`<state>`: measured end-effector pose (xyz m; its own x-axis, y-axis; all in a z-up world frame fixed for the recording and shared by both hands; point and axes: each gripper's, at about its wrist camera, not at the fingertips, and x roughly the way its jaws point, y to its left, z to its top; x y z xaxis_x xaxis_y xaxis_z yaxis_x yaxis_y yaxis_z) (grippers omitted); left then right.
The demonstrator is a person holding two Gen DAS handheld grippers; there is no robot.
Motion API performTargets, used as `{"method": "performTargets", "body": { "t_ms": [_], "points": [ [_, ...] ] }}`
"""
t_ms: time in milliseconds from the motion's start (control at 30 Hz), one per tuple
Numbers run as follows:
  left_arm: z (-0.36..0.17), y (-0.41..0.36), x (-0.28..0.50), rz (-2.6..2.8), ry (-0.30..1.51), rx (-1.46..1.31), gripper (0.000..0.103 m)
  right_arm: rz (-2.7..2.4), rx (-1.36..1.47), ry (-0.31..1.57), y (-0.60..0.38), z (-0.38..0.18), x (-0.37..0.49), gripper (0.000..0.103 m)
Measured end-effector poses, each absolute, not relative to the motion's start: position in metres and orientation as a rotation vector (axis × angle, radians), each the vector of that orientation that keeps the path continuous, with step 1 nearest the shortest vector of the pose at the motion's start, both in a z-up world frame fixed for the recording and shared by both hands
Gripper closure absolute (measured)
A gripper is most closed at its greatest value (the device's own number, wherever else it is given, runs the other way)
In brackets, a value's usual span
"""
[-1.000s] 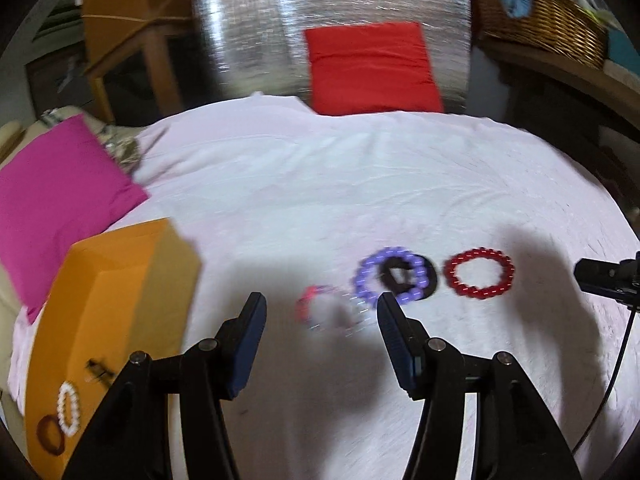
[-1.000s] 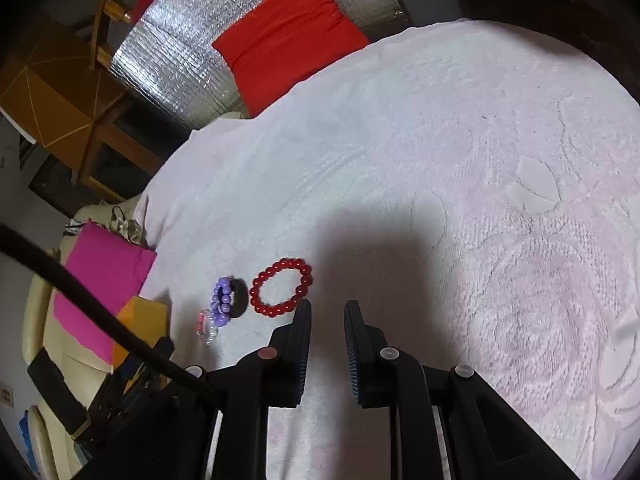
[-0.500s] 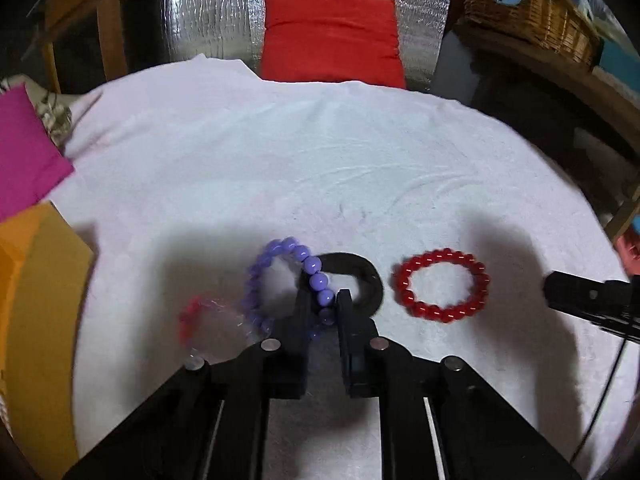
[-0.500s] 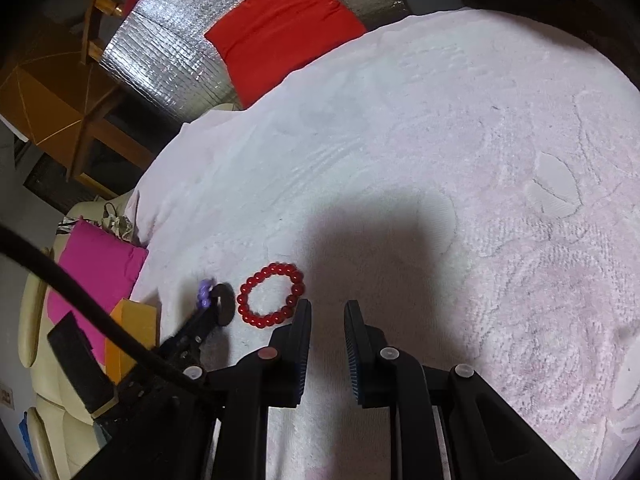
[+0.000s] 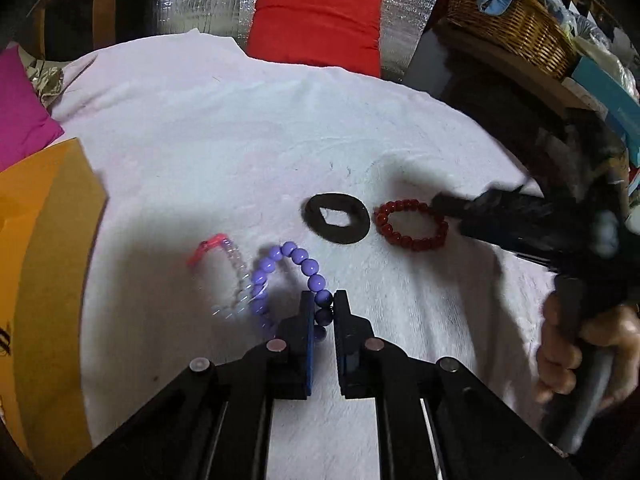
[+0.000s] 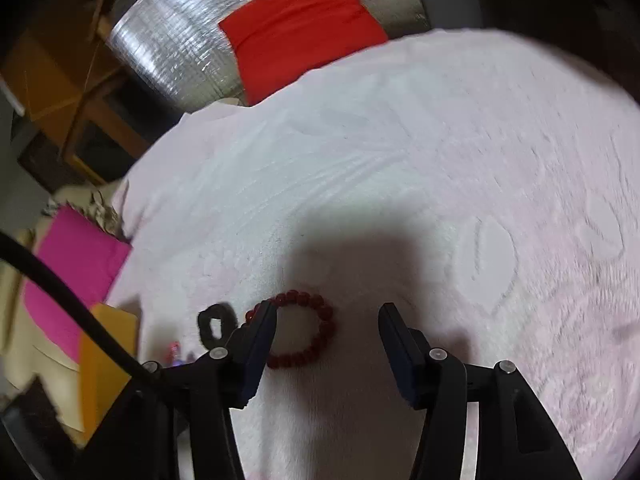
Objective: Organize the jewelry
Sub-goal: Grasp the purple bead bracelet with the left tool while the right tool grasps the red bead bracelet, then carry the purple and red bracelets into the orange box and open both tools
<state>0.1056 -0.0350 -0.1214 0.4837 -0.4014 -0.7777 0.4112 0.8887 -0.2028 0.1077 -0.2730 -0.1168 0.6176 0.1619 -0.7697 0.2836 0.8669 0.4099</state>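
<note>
My left gripper [image 5: 323, 300] is shut on the purple bead bracelet [image 5: 298, 258], pinching its beads so the loop stands up off the white cloth [image 5: 240, 128]. A clear bracelet with a pink clasp [image 5: 236, 276] lies just left of it. Farther off lie a flat black ring [image 5: 336, 218] and, to its right, a red bead bracelet [image 5: 412, 224]. My right gripper [image 6: 328, 312] hovers over the red bead bracelet [image 6: 316, 332] with its jaws opening. Its left finger covers the bracelet's left edge, and the pads do not press on it.
An orange box [image 5: 44, 260] sits at the left edge, with a magenta cushion [image 5: 20, 112] behind it. A red cushion [image 5: 316, 24] leans on silver foil at the back. A wicker basket [image 5: 516, 28] stands back right. A person's hand [image 5: 568, 344] holds the right gripper.
The left gripper shut on the purple bracelet and drew it off the black ring toward the left. The right gripper moved over the red bracelet and its jaws spread.
</note>
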Motion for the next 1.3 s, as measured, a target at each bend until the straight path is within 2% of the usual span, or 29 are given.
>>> {"method": "performTargets", "body": {
  "t_ms": [33,133,167,600,867,1300],
  "points": [
    [-0.12,-0.033,0.105,-0.501,0.941,0.006,0.093,-0.099,0.469,0.927,-0.265,-0.12,0.112,0.073],
    [-0.112,-0.027,0.102,-0.523,0.915,0.0,0.093,-0.161,0.259,0.908,-0.243,-0.119,0.116,0.09],
    [-0.108,-0.026,0.101,-0.533,0.907,-0.006,0.093,-0.162,0.241,0.906,-0.241,-0.118,0.116,0.093],
    [-0.066,0.02,0.088,-0.483,0.766,-0.109,0.094,0.004,0.544,0.667,-0.259,-0.058,0.078,0.093],
    [-0.06,0.013,0.083,-0.442,0.729,-0.057,0.093,0.097,0.523,0.636,-0.229,-0.051,0.08,0.093],
    [-0.036,0.054,0.073,-0.333,0.631,-0.067,0.093,0.209,0.501,0.587,-0.185,-0.039,0.08,0.093]
  ]
}}
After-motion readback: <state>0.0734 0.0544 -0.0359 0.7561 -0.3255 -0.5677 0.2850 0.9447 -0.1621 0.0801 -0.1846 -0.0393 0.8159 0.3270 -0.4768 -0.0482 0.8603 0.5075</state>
